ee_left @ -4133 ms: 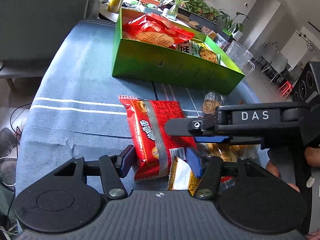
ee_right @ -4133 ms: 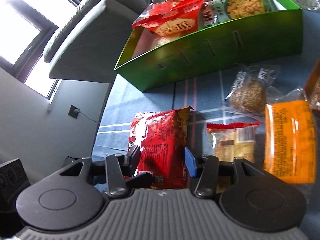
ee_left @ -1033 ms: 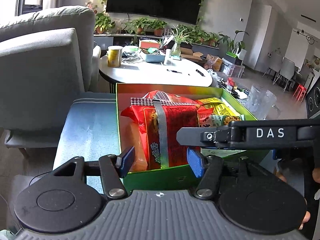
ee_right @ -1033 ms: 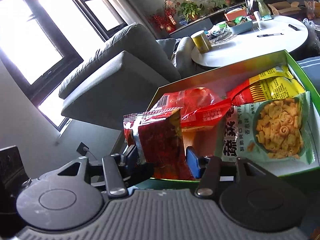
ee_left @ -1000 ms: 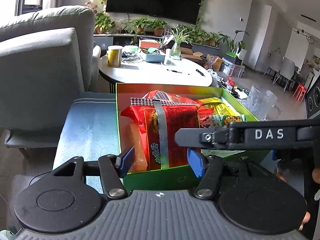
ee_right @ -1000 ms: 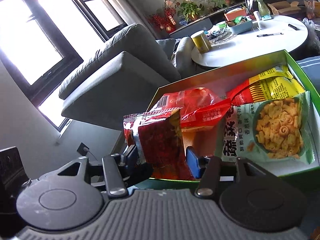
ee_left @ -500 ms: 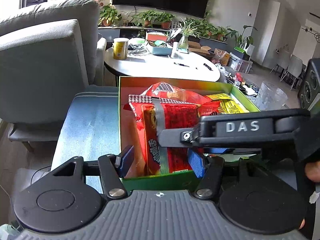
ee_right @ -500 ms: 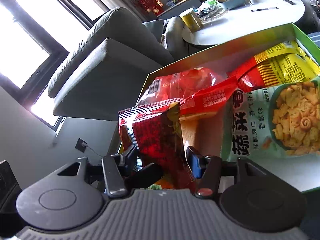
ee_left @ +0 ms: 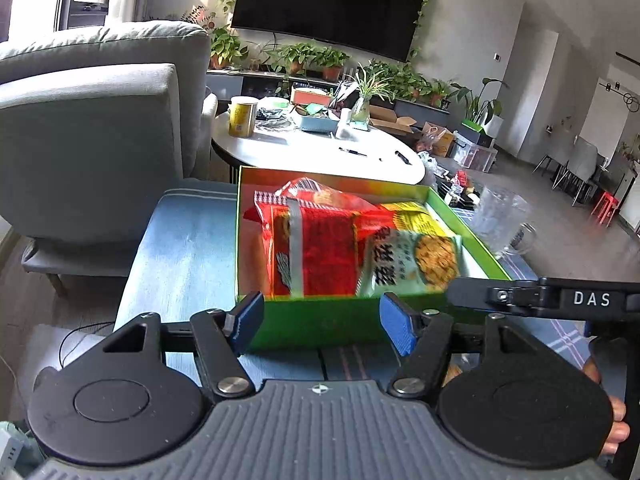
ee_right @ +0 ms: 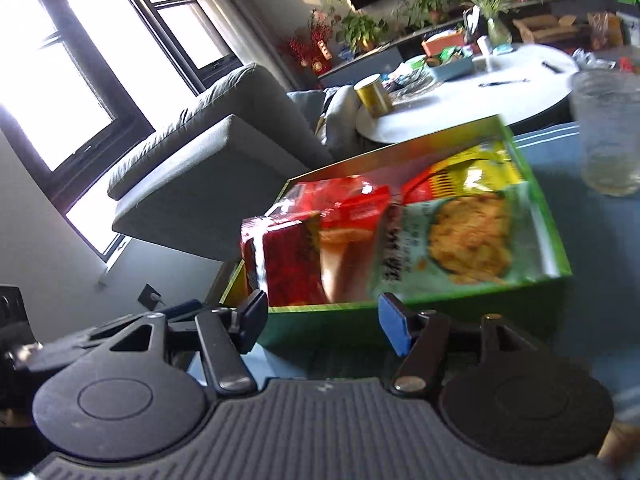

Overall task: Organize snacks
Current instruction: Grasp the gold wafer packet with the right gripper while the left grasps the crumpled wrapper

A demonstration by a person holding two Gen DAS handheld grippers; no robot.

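Observation:
A green box (ee_left: 320, 320) stands on the blue cloth and also shows in the right wrist view (ee_right: 552, 268). Inside it a red snack bag (ee_left: 316, 252) leans at the near left, also in the right wrist view (ee_right: 288, 264). Beside it lie a pale green snack bag (ee_left: 416, 260) (ee_right: 452, 240), a yellow bag (ee_left: 412, 216) and another red bag (ee_left: 316, 192). My left gripper (ee_left: 322, 322) is open and empty in front of the box's near wall. My right gripper (ee_right: 320, 318) is open and empty just short of the box.
The right gripper's body (ee_left: 560, 300) crosses the left wrist view at the right. A clear glass jug (ee_left: 500, 216) stands right of the box, also in the right wrist view (ee_right: 608, 132). A grey armchair (ee_left: 92, 132) and a white round table (ee_left: 320, 152) stand behind.
The red bag held by my right gripper now rests in the box. Both grippers have pulled back toward me, and the right one has opened and swung away to the right.

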